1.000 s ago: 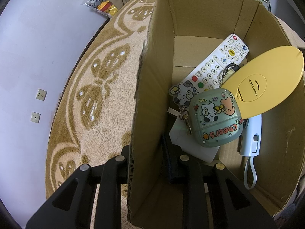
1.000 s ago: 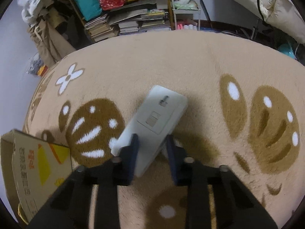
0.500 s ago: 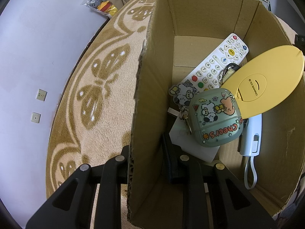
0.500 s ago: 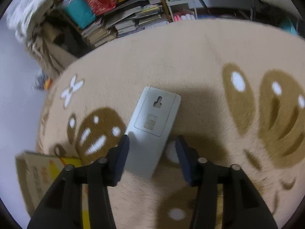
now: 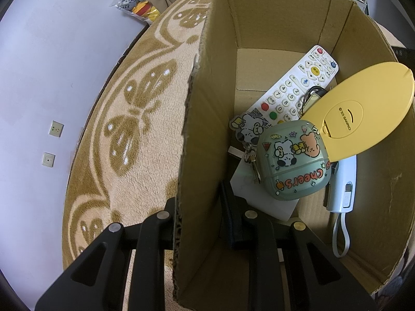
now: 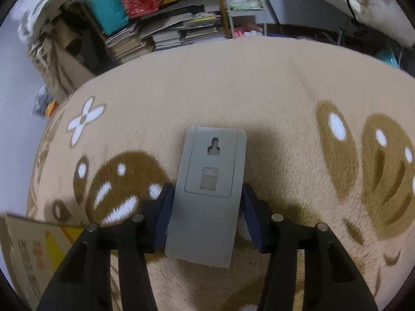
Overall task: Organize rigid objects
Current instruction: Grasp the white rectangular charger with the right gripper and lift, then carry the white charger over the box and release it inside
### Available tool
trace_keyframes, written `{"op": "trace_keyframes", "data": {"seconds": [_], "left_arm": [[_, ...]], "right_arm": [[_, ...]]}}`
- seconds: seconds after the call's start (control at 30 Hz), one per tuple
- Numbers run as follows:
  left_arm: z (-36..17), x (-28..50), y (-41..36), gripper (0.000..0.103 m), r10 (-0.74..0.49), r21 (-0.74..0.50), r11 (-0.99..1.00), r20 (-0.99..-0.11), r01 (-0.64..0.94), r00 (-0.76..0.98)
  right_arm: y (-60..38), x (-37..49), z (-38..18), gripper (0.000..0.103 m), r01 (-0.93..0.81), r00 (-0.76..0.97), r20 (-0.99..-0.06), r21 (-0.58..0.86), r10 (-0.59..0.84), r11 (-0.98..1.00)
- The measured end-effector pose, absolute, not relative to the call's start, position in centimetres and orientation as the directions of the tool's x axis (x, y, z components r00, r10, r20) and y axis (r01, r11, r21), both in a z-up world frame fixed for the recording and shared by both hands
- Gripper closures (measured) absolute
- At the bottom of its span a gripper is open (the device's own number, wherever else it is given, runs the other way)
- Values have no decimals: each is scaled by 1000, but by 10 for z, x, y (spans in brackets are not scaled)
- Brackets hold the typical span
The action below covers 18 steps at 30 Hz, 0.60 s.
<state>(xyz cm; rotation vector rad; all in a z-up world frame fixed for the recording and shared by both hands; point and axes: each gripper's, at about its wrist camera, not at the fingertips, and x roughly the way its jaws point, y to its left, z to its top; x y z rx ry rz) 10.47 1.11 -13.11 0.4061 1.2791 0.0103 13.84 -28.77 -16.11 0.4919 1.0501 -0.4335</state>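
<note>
In the left wrist view my left gripper [image 5: 199, 207] is shut on the near wall of an open cardboard box [image 5: 197, 134], one finger inside and one outside. The box holds a white remote [image 5: 293, 90], a yellow oval mirror [image 5: 350, 119], a green cartoon earbud case [image 5: 295, 165], a pale blue device with a strap [image 5: 342, 191] and a white card. In the right wrist view my right gripper [image 6: 206, 207] is open, its fingers either side of a grey flat device [image 6: 207, 194] lying back side up on the rug.
The beige rug with brown butterfly pattern [image 6: 285, 98] covers the floor. A box corner [image 6: 26, 254] shows at lower left in the right wrist view. Shelves with books and bags [image 6: 168, 26] stand beyond the rug. A toy bag [image 5: 135, 2] lies by the wall.
My right gripper opened wider and turned so the grey device now lies straight between its fingers. The left gripper and the box have not moved.
</note>
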Motion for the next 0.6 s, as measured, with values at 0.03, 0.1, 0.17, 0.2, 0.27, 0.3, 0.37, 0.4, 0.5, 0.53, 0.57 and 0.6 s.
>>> {"op": "trace_keyframes", "data": {"seconds": [0.03,0.1,0.17,0.2,0.27,0.3,0.37,0.4,0.5,0.53,0.57,0.6], "left_arm": [[-131,105,11,81,230,300,929,-927,215,297],[-131,105,11,81,230,300,929,-927,215,297],[-131,105,11,81,230,299,930,-927,214,297],[-131,105,11,81,230,299,930,-927,215,297],[-131,105,11,81,231,301,929,-926,216,298],[-131,105,11,81,231,301,929,-926,215,298],[-131,105,11,81,230,300,930,-927,215,297],[-131,105,11,81,229,299,930,-927,215,297],[-131,105,11,81,230,299,930,-927,214,297],[-132,105,11,81,230,300,930,-927,214,297],[-131,105,11,81,231,300,929,-927,215,297],[-131,105,10,81,232,302,929,-926,215,298]], "right_arm": [[-286,136,-160,49,542,430,-897,166,-103,824],[-280,129,-156,49,512,431,-896,145,-108,846],[-274,120,-153,49,486,441,-890,128,-117,864],[-270,114,-150,49,476,451,-883,118,-127,871],[-265,104,-143,49,462,474,-871,123,-127,878],[-262,101,-139,49,452,485,-867,133,-118,882],[-257,95,-131,49,434,507,-857,155,-97,888],[-253,92,-125,49,420,521,-849,166,-87,892],[-244,85,-108,49,383,559,-827,196,-58,903],[-242,84,-105,49,376,567,-822,200,-54,905],[-238,82,-97,49,364,582,-812,209,-46,908],[-234,80,-90,50,353,593,-804,218,-38,910]]}}
